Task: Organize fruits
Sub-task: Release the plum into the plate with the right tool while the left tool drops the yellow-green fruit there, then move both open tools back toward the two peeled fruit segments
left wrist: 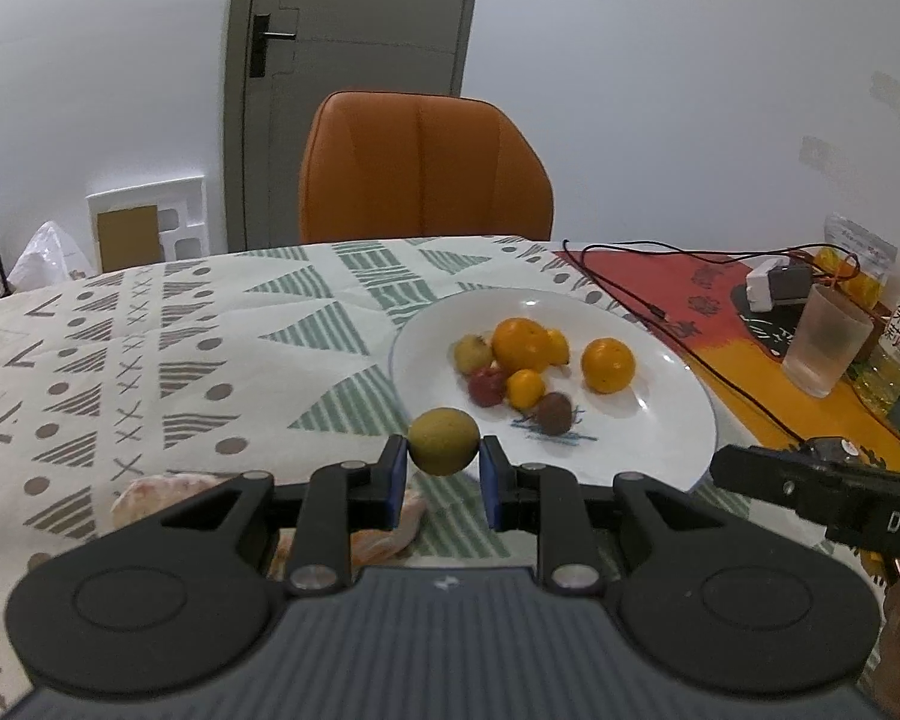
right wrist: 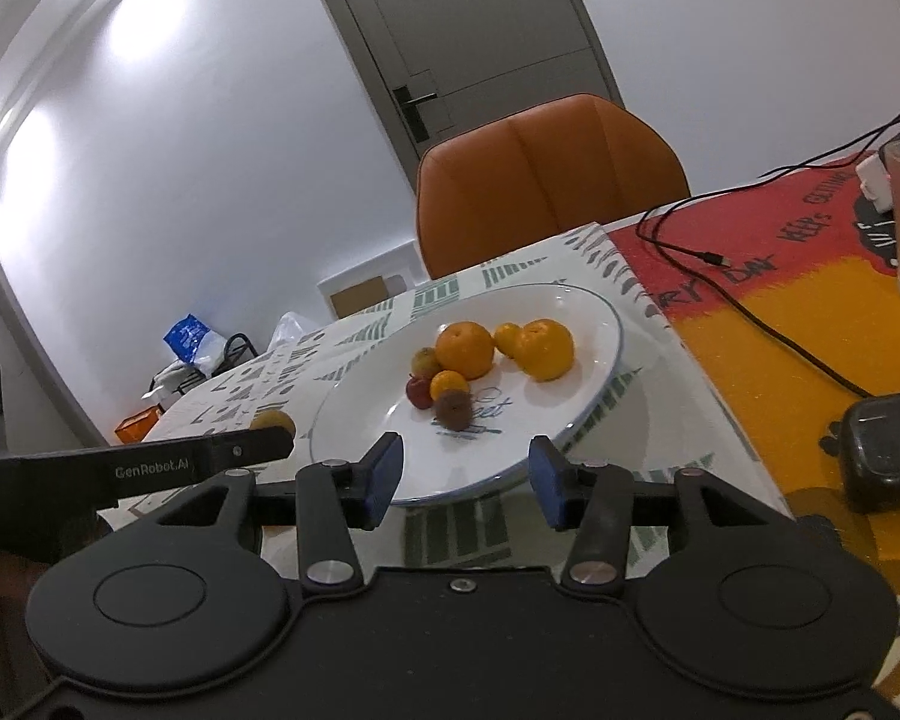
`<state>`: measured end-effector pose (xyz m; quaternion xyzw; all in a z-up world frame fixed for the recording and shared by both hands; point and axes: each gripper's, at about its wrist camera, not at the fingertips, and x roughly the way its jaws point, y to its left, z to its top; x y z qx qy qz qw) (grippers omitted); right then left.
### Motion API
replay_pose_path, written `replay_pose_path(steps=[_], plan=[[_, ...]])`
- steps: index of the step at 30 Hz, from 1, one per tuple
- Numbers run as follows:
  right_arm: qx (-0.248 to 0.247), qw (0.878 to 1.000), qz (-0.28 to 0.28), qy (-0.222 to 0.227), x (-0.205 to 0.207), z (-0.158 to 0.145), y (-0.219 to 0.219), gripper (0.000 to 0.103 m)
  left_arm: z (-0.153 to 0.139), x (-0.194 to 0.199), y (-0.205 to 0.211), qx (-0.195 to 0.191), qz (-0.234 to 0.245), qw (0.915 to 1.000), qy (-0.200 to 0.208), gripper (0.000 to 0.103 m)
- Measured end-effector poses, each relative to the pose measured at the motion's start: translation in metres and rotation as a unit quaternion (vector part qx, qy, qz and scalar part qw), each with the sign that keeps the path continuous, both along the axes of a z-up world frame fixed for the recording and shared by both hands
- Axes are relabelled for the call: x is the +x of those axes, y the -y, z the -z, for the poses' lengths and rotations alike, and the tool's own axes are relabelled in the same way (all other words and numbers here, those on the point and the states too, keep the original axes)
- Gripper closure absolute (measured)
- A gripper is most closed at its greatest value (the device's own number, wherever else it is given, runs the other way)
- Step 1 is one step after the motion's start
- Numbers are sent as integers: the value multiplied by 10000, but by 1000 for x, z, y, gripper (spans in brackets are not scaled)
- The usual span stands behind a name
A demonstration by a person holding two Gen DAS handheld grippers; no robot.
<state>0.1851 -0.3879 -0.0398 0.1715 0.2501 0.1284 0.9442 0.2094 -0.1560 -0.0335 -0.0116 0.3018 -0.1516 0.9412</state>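
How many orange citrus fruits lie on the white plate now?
4 on the round white plate: one large orange citrus at the back, a yellower one touching it, a small one in front, one large apart, right. Others may be hidden.

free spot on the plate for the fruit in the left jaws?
Yes: the white plate is bare along its near rim and right side, beyond the lone orange. Crowded at the centre-left fruit cluster. The left gripper grips the green fruit.
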Motion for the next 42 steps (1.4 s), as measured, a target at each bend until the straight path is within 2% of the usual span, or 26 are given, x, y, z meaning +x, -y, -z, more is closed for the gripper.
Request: replay_pose_path(steps=[13, 17, 20, 22, 31, 39, 41, 42], plan=[[41, 9998, 165, -92, -7, 4, 12, 55, -12, 4, 27, -55, 278, 9994, 201, 78], [45, 9998, 167, -107, -6, 3, 12, 55, -13, 2, 27, 60, 182, 9995, 257, 70], [78, 9998, 126, -139, -4, 5, 9, 55, -11, 0, 19, 113, 81, 9997, 220, 58], [77, 9998, 82, -141, -3, 5, 5, 55, -9, 0, 12, 157, -7, 9997, 184, 45], [66, 9998, -59, -153, -1, 5, -8, 54, -2, -5, -18, 233, -395, 9989, 83, 32], [36, 9997, -204, -131, 1, 3, -24, 44, 3, -12, -37, 238, -600, 9979, -7, 29], [15, 9996, -246, -113, 1, 2, -29, 38, 3, -14, -42, 264, -647, 9976, -1, 28], [-8, 9996, -256, -99, 1, 2, -32, 32, 3, -15, -44, 277, -671, 9974, 3, 25]])
